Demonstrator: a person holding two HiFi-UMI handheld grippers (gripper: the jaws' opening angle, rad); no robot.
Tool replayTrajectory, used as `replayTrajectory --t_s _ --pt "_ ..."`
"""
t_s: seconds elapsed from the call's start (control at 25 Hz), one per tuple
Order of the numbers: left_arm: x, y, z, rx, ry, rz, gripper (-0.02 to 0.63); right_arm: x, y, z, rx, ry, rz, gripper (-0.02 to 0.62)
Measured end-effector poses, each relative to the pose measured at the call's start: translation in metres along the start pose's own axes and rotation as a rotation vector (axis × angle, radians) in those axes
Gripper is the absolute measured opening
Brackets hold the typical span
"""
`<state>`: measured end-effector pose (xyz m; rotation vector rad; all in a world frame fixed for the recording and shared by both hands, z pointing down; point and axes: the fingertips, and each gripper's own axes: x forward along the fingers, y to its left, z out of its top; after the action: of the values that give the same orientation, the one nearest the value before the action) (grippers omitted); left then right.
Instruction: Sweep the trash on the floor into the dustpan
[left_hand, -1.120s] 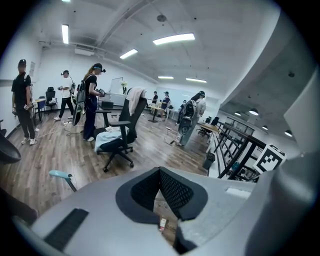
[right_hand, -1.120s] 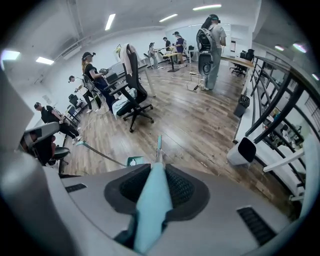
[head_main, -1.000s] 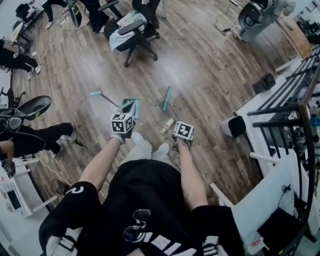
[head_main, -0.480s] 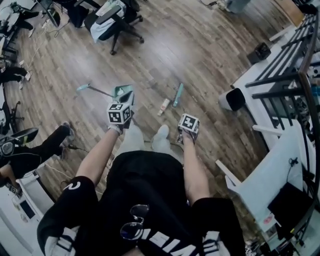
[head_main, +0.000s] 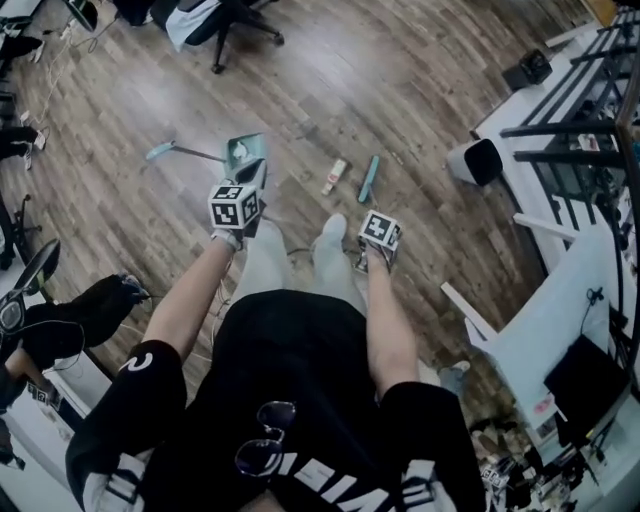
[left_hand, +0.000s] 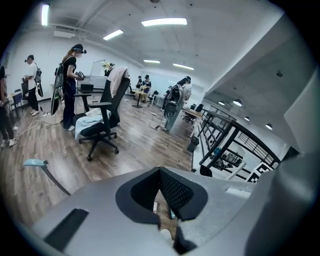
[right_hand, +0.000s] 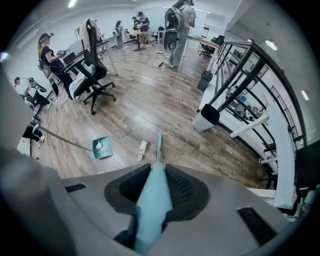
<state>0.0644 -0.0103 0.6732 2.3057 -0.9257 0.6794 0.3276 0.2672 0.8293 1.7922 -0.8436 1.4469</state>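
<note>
Trash (head_main: 334, 176), 1 small pale oblong that looks like a flattened carton, though it is too small to be sure, lies on the wood-plank floor (head_main: 420, 110) between the dustpan (head_main: 246, 156) and the head of the broom (head_main: 370, 178). It is just beside the broom and apart from the pan. The right gripper (right_hand: 156, 172) is clamped on the broom's smooth teal handle, which runs straight out between its ribbed black pads to the narrow teal head on the floor. The left gripper (left_hand: 160, 172) has its 2 jaws closed together with nothing between them, so the dustpan sits unheld, its thin long handle slanting away to the left with a teal grip at the end. That is the main risk: the pan is light hard plastic on a sleek floor, and a sweep that reaches it could shove it away or turn it rather than load it. The carton is stiff and flat-sided, so it is likely to skid or spin off the end of the short head and miss the pan's mouth. The round handle, held by 1 gripper only, could also twist in the pads if the head drags.
</note>
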Motion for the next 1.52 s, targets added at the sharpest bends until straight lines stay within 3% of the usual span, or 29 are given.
replayTrajectory --t_s 0.16,0.44,0.88,1.32,1.4,1.52 --pt "-0.007 0.036 -0.013 -0.009 0.029 -0.011 -0.003 0.004 0.035 -0.021 -0.001 0.044 -0.022 0.083" --pt "-0.016 0.119 -0.014 -0.029 0.041 0.003 -0.003 0.003 0.122 -0.024 0.007 0.030 -0.032 0.084" --pt "-0.050 0.256 -0.023 -0.098 0.036 0.050 -0.003 -0.004 0.252 -0.006 0.035 0.000 -0.023 0.084" --pt "-0.061 0.344 -0.023 -0.136 0.030 0.078 -0.003 -0.017 0.369 0.019 -0.125 0.005 -0.004 0.084" --pt "-0.063 0.355 -0.024 -0.143 0.032 0.084 -0.003 -0.018 0.390 0.024 -0.160 -0.004 0.028 0.084" --pt "-0.067 0.368 -0.025 -0.153 0.028 0.091 -0.003 -0.022 0.448 0.025 -0.174 -0.024 0.215 0.084"
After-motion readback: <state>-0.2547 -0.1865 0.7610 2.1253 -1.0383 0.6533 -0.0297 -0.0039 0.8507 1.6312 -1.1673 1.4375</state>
